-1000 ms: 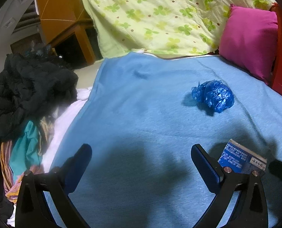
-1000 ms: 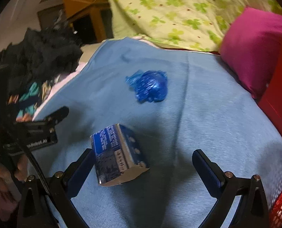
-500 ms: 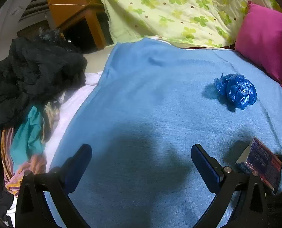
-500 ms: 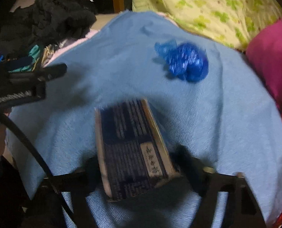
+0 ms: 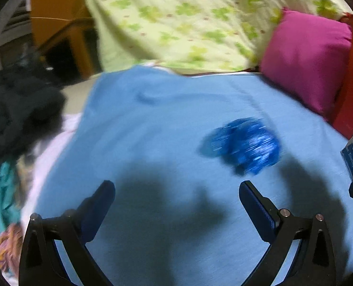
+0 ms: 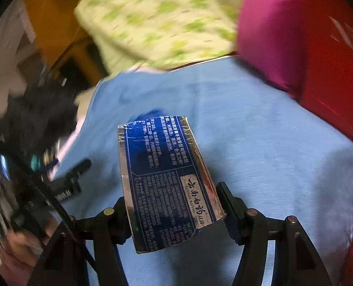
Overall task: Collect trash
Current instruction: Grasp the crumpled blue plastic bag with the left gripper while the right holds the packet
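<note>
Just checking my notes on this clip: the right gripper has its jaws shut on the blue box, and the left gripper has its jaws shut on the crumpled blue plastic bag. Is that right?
Not quite. The right gripper does have its jaws shut on the blue box, but the left gripper holds nothing. The left wrist view shows its jaws open above the blue blanket, with the crumpled blue plastic bag lying on the blanket beyond them.

"YUNNAN BAIYAO" label on blue box (image 6: 166, 186)
</note>
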The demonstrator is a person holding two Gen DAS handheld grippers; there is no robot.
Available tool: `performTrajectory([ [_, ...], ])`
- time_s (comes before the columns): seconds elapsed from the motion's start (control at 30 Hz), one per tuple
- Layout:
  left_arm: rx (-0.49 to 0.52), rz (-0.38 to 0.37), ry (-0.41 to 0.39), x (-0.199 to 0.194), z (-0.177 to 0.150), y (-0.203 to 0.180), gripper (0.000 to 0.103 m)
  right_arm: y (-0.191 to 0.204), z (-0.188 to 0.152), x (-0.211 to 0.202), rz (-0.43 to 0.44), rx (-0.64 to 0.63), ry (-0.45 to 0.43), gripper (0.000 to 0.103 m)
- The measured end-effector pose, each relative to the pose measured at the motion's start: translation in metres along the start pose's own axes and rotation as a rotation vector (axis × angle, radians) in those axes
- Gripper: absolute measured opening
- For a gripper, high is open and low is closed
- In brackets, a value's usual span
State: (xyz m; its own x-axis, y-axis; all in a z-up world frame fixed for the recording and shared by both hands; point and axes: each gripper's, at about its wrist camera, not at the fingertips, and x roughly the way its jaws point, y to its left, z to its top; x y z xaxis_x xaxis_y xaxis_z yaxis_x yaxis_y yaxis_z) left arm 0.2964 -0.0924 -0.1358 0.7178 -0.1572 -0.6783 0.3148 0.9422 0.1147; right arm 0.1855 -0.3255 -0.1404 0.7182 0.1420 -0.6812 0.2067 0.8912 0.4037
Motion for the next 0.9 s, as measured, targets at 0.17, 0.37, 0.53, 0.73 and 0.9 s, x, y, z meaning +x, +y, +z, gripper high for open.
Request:
performTrajectory([
  [0.17,0.007,-0.109,-0.020,0.016,0.030,-0.038,0.103,-0.023,0.007,-0.009,-0.004,0.091,-0.030,0.065],
  [0.37,0.020,-0.144,0.013,0.042,0.049,-0.069,0.103,-0.035,0.006,-0.016,0.003,0.165,-0.059,0.065],
  [0.53,0.004,-0.166,0.098,0.066,0.047,-0.075,0.081,-0.042,0.006,-0.013,0.004,0.166,-0.051,0.065],
  [0.73,-0.035,-0.199,0.127,0.067,0.040,-0.064,0.053,-0.036,0.008,-0.007,-0.001,0.138,-0.048,0.064],
  [0.9,-0.041,-0.203,0.069,0.032,0.031,-0.053,0.053,-0.025,0.011,-0.007,-0.011,0.077,-0.086,0.065],
])
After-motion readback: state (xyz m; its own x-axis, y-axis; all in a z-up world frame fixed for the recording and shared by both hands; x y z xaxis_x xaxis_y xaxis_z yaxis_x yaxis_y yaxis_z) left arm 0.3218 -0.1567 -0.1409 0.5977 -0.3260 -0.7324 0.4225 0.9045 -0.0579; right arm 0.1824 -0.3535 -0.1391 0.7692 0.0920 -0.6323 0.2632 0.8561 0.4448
